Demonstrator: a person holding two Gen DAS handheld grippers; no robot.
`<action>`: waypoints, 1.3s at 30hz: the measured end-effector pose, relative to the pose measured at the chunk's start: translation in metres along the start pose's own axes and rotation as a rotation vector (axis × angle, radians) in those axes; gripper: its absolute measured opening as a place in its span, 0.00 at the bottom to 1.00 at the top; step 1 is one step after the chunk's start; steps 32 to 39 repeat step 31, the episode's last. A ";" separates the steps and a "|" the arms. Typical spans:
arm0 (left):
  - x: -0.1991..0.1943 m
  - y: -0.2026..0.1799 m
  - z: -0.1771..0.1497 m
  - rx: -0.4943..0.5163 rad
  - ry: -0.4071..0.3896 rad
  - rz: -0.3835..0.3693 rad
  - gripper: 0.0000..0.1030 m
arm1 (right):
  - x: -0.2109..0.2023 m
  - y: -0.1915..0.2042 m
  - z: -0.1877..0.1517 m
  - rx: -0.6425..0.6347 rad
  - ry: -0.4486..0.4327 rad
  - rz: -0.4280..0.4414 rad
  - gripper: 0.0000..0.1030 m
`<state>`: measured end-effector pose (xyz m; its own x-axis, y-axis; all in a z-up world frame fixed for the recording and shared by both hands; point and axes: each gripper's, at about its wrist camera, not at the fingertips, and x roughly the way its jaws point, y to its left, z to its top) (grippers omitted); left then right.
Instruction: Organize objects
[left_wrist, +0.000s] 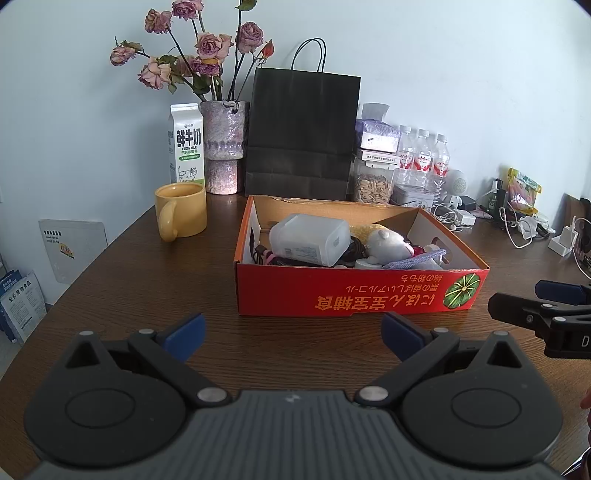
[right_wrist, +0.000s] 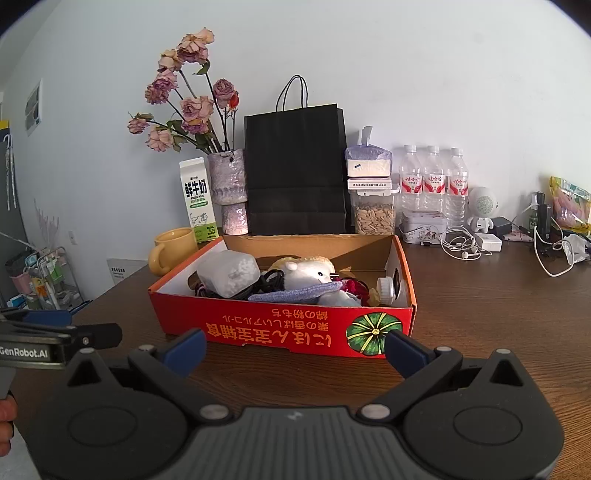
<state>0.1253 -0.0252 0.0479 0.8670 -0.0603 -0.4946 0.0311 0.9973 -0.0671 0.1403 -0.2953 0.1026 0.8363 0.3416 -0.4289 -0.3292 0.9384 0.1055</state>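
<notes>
A shallow red cardboard box is seen at the middle of the dark wooden table, its printed front wall facing both cameras. Orange Japanese lettering is printed upside down on that wall, beside a green pumpkin picture. Inside the box, a translucent white plastic container is lying on its side at the left, a grey plush toy is lying near the middle, a purple knitted cloth is draped across the front, and black cables are tangled between them.

The left gripper is held low before the box with its blue-padded jaws spread wide and nothing between them. The right gripper is held likewise, jaws wide and empty, close to the box's front wall. "GenRobot.AI" can be read on the left gripper's side in the right wrist view.

Behind the box a black paper bag is standing. To its left are a vase of dried roses, a milk carton marked "FRESH MILK" under Chinese characters, and a yellow mug. To its right, a clear jar of seeds and three water bottles with red labels are set against the wall.
</notes>
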 end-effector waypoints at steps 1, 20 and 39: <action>0.000 0.000 0.000 0.000 0.000 0.000 1.00 | 0.000 0.000 0.000 0.000 0.001 0.000 1.00; -0.001 -0.003 -0.001 0.013 -0.008 0.001 1.00 | 0.000 0.001 0.000 0.000 0.001 -0.002 1.00; -0.001 -0.003 -0.003 0.011 -0.012 -0.026 1.00 | 0.003 0.003 -0.002 -0.003 0.005 -0.002 1.00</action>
